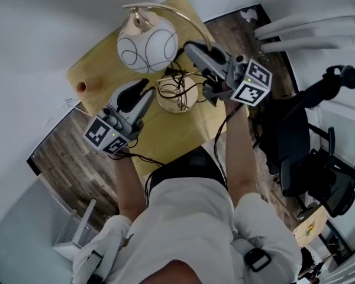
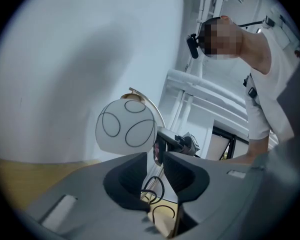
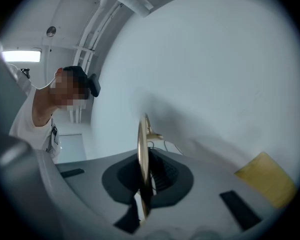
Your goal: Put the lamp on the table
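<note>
Yellowish wood table (image 1: pixel 97 70) tucked into a corner of white wall (image 1: pixel 35 28), wood-look floor (image 1: pixel 65 152) around it, that's the setup. A black office chair (image 1: pixel 319 152) is parked at my 3 o'clock.

Closest to me is my left gripper (image 1: pixel 142 92), at about 7 o'clock from the lamp's (image 1: pixel 157 52) base. Its jaws are parted with a narrow gap and nothing is pinched. Looking down its own view, I just see the black cord (image 2: pixel 152 186) and a bit of the base through the gap, with the lamp well past the tips.

My right gripper (image 1: pixel 190 48) is at 3 o'clock of the globe shade (image 1: pixel 148 47) and is clamped tight on the lamp's thin brass arm (image 3: pixel 141 149). In the right gripper view that arm stands on edge right between the pads.

The round base (image 1: pixel 177 93) sits over the table top with the cord (image 1: pixel 176 81) coiled on it. I honestly can't tell if it's fully resting there. The white globe with black loop lines is at 11 o'clock of the base, and the brass arm arcs over it toward the wall.

Some small brown thing (image 1: pixel 81 87) sits near the table's edge at 9 o'clock of the globe.
</note>
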`<state>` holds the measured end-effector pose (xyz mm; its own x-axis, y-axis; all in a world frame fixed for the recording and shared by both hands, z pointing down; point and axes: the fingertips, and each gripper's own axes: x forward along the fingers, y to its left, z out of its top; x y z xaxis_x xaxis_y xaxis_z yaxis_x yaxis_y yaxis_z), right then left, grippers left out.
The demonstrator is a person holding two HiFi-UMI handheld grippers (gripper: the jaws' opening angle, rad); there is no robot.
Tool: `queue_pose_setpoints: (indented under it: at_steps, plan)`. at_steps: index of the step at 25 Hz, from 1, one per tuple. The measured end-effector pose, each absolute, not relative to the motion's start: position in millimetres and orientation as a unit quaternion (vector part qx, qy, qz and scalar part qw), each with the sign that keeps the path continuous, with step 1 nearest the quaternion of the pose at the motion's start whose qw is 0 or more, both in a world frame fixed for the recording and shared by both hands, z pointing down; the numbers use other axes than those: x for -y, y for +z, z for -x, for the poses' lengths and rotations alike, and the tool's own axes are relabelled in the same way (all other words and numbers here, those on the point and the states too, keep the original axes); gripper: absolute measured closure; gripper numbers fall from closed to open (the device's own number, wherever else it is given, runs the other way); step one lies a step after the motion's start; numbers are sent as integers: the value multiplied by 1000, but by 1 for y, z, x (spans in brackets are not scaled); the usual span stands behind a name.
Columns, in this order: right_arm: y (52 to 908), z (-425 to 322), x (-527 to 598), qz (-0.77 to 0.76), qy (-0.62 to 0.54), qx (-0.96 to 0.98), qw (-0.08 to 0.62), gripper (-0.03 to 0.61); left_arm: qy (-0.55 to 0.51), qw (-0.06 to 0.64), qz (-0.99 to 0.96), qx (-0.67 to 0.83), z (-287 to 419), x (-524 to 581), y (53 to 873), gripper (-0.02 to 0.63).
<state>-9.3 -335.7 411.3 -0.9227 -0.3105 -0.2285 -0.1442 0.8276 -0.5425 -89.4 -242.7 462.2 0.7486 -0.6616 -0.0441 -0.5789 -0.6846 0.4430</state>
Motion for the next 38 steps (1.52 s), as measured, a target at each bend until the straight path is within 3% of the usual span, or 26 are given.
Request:
queue_pose_setpoints:
  at_steps: [11,20,38]
  plan:
    - [408,9,331,116,-260,-948,140,577,-101,161,-925,329,79,248,415,525]
    - [404,13,312,106,-245,-956,124,577,-90,137,-926,340,78,242,398,611]
    - [385,8,277,100,-189,-972,93,575,-82,123,-932,330,63,214,372,617]
